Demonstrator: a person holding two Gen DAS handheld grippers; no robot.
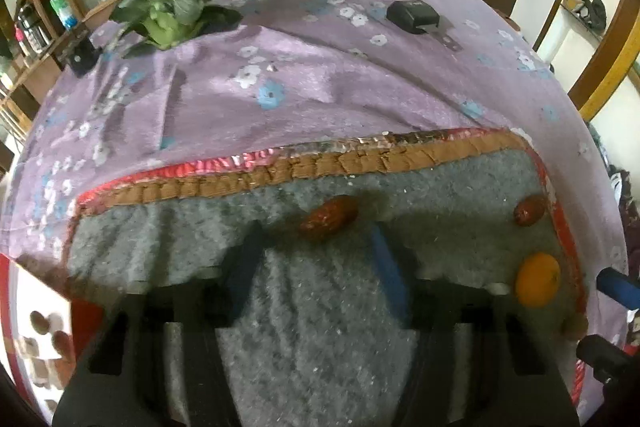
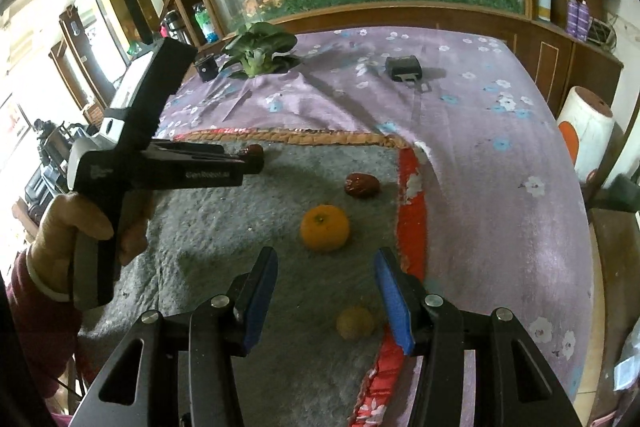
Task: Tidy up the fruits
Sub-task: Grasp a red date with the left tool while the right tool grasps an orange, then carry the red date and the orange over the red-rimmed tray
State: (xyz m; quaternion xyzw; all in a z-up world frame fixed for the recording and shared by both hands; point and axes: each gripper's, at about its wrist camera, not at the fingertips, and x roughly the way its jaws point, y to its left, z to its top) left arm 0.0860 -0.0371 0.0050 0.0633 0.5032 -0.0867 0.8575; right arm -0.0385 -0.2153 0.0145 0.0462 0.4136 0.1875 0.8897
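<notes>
Both grippers stand with jaws spread and nothing between them. Left gripper [image 1: 320, 251] hovers low over the grey mat [image 1: 304, 327], its tips just short of a red date [image 1: 329, 218] that lies near the mat's far edge; in the right view that date [image 2: 254, 151] shows just past the left fingertips. Right gripper [image 2: 326, 291] hangs over the mat's right side, with the orange [image 2: 325, 227] just ahead of its tips. A second date [image 2: 362, 185] lies beyond the orange, and a small yellowish fruit [image 2: 355, 323] sits nearer, beside the mat's red border [image 2: 412, 195].

Judged step: the left gripper takes the far date. To do it well, it should advance until the date sits centred between the pads, straddle its short axis, and close gently, since such small oval fruit probably rolls or squirts out.
</notes>
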